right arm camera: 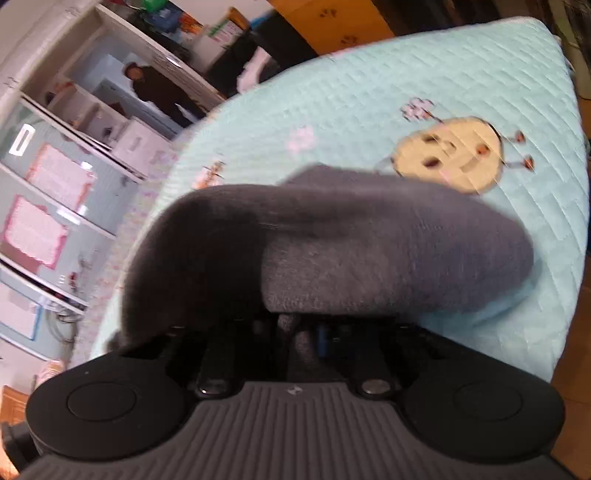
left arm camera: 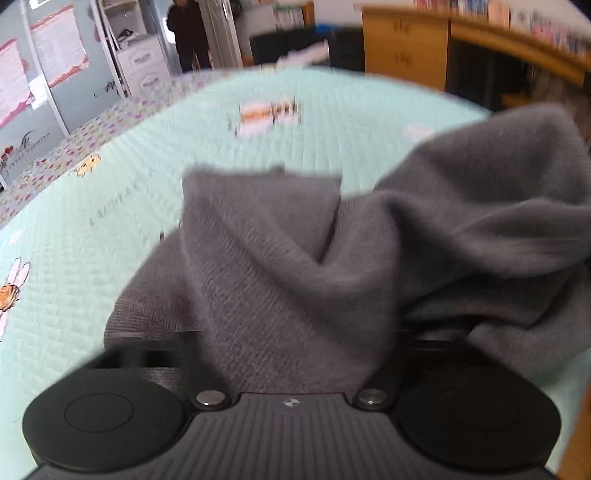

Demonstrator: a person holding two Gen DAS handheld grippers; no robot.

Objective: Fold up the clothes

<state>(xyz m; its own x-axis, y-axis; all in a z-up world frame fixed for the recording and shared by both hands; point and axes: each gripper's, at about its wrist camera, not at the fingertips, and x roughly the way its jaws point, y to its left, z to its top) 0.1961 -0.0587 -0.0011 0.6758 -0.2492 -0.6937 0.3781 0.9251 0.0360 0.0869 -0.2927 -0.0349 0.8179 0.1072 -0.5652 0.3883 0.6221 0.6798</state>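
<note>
A dark grey knitted garment hangs bunched and lifted above a mint-green quilted bed cover. In the left wrist view the cloth runs straight into my left gripper and drapes over it, hiding both fingers; the gripper is shut on it. The garment stretches up and to the right from there. In the right wrist view a thick fold of the same garment lies across my right gripper, which is shut on cloth pinched between its fingers. The picture is blurred.
The bed cover carries cartoon bee and flower prints. Wooden cabinets stand behind the bed at the right. White shelves and a wall with pink notices are at the left. A person in dark clothes stands in the far doorway.
</note>
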